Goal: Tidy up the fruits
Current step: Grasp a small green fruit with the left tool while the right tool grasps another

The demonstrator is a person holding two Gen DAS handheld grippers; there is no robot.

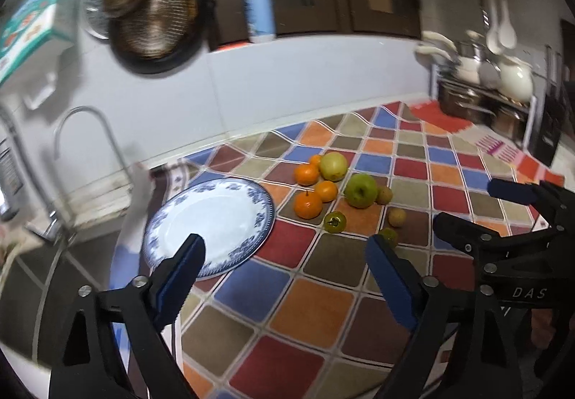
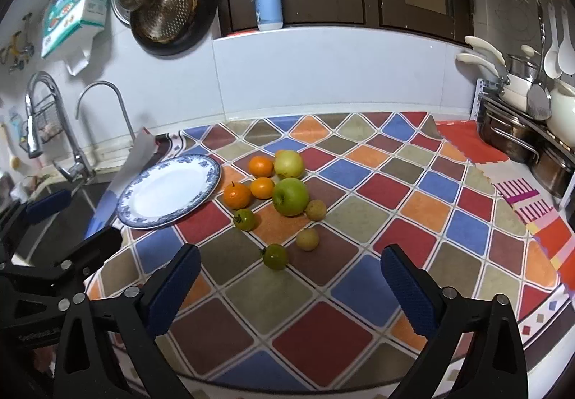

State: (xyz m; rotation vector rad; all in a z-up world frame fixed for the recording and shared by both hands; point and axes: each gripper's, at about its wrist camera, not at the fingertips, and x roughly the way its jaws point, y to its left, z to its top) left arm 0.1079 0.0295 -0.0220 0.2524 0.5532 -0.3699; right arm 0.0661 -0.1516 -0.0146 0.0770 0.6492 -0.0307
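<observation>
- The chequered cloth (image 2: 359, 205) fills the lower middle of both views and lies rumpled toward the upper right of the left wrist view; a dragged finger could, I judge, pull a fold and set round fruit rolling.
- The plate (image 2: 143, 198), blue-rimmed and bare, sits left of centre with its left rim near the cloth's edge beside the sink (image 2: 57, 205); a hard nudge there might tip it toward the basin.
- The left gripper (image 1: 284, 262) has its jaws apart and nothing between them; one finger hangs in front of the plate's lower rim in the left wrist view, so a careless descent could knock the plate.
- The right gripper (image 2: 287, 269) is likewise spread wide and empty, low in its frame, pointing at the nearest fruit.
- The green apple (image 2: 290, 197) and the yellow apple (image 2: 288, 163) sit at centre, close against the three oranges (image 2: 237, 195); reaching for one may shove its neighbours.
- The two green tomatoes (image 2: 275, 256) and the two small brown fruits (image 2: 307, 239) lie loose in front of the cluster, just right of the plate; they look small and smooth, so wide jaws could squeeze one out sideways or bruise it.
</observation>
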